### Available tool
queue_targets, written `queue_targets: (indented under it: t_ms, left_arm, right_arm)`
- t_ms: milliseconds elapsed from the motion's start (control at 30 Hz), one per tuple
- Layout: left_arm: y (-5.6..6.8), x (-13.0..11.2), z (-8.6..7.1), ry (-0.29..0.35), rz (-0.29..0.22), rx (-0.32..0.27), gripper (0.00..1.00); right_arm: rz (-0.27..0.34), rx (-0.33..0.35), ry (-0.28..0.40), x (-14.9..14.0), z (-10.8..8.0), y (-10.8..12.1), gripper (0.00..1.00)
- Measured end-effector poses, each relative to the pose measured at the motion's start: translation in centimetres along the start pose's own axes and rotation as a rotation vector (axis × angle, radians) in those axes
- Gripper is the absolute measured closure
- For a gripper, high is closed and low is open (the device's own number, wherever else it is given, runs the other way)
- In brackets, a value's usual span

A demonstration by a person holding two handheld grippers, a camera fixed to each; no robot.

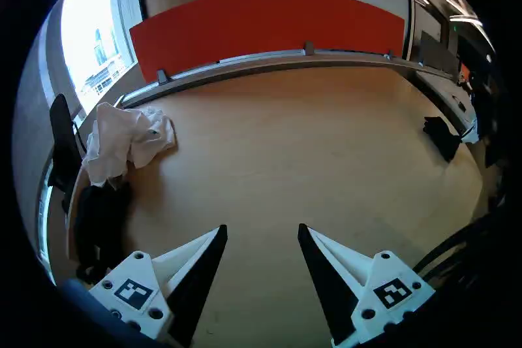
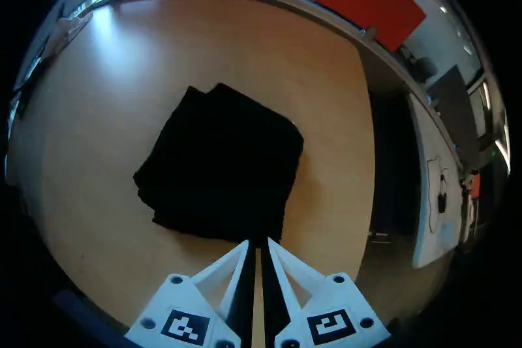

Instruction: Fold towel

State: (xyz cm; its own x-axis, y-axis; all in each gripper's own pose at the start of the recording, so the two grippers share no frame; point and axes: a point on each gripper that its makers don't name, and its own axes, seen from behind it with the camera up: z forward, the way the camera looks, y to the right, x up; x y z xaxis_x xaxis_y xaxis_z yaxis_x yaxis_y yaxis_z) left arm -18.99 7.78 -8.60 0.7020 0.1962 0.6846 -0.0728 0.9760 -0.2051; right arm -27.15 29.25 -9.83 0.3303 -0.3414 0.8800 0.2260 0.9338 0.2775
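In the left gripper view, the left gripper [image 1: 261, 236] is being held over the near part of the light wooden table [image 1: 293, 152]. Its two white-and-black fingers are being kept wide apart. Nothing is being gripped or touched by them, and bare table top is being seen through the broad gap.

In the right gripper view, the right gripper [image 2: 260, 247] is being held over the near edge of the same table [image 2: 98, 119]. Its fingers are being kept almost together, with a thin slit left between them, and wood is being seen through that slit. The tips are being held just at the near edge of the black folded cloth towel [image 2: 222, 165]; whether that edge is being touched or pinched cannot be told. The towel is lying flat near the middle of the table, in a rough square with its layers slightly offset at the corners.

Farther off in the left gripper view, a crumpled white cloth [image 1: 127, 139] is lying at the table's far left corner. A small dark heap [image 1: 442, 136], too small to identify, is lying at the table's right edge. Along the far edge of the table, a long red partition panel [image 1: 261, 28] is being held upright in small metal clamps.
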Motion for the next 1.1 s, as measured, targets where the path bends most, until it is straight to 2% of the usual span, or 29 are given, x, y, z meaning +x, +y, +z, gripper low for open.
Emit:
queue_targets:
  t_ms: [367,767,1033,1100]
  left_arm:
    - [-0.2,0.0,0.0,-0.005,0.008,0.005,0.20]
    - [0.0,0.3,0.0,-0.003,0.011,0.007,0.20]
    - [0.0,0.3,0.0,-0.005,0.012,0.011,0.20]
    - [0.0,0.3,-0.1,-0.005,0.012,0.012,0.20]
  right_arm:
    - [0.026,0.000,-0.021,-1.4,1.4,-0.4,0.93]
    - [0.034,-0.001,-0.022,-1.9,1.7,-0.4,0.89]
    - [0.045,-0.013,-0.019,-2.0,1.9,-0.2,0.82]
    - [0.052,-0.014,-0.020,-2.0,2.0,-0.1,0.77]
